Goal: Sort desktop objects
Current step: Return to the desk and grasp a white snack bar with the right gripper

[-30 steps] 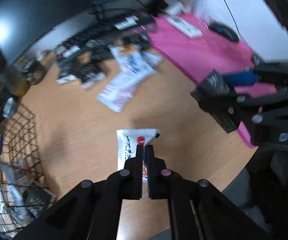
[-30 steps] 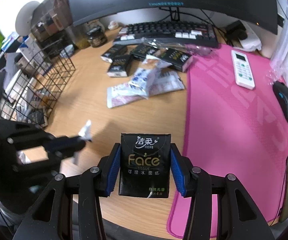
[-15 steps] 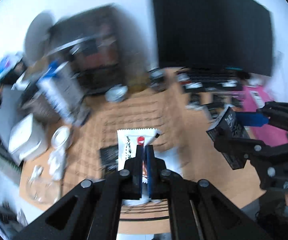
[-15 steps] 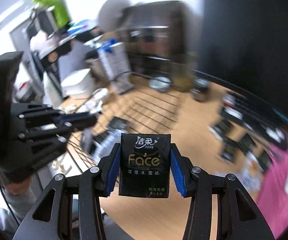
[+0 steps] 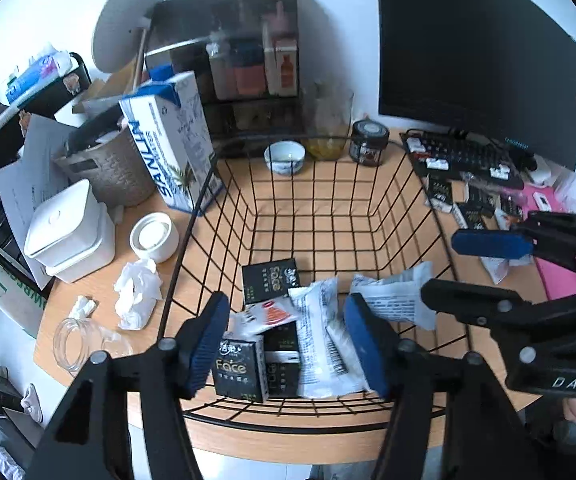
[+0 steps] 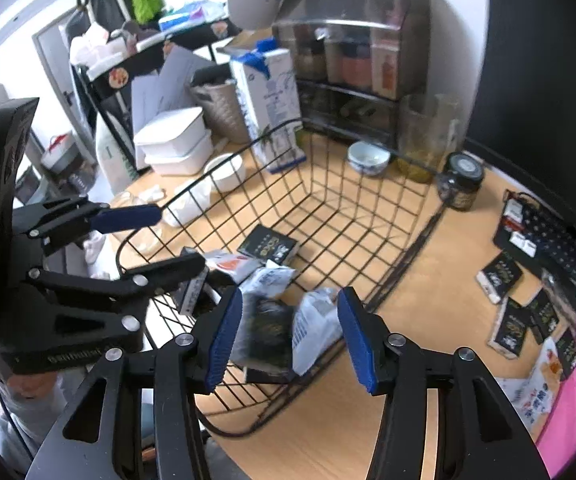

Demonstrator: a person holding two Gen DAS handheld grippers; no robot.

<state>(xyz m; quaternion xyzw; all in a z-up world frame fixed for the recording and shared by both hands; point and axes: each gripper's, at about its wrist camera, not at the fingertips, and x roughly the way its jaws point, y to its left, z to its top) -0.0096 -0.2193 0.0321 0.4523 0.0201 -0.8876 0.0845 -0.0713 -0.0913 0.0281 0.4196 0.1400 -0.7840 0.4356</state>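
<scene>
Tissue packs and snack packets lie heaped in the near end of the black wire basket (image 5: 328, 208), which stands on the wooden tabletop (image 5: 100, 280). Over that heap hangs the left gripper (image 5: 286, 340), its blue-padded fingers (image 5: 204, 340) opening wide and gripping nothing; below them lie a black Face tissue pack (image 5: 240, 368) and a white packet (image 5: 324, 344). The right gripper (image 6: 290, 334) hangs over the same end, its jaws also opening; a blurred black tissue pack (image 6: 266, 328) shows between the fingers (image 6: 224, 336), clear of both pads. Another black pack (image 5: 270, 286) lies flat farther in. The far half of the basket is bare wire. Beyond it stand a small bowl (image 5: 285, 157), a dark-lidded jar (image 5: 369, 142) and a blue-and-white carton (image 5: 172, 140). To the right, more black packs (image 6: 506, 322) lie near a keyboard (image 6: 548, 236) and a pink mat (image 6: 568, 420).
</scene>
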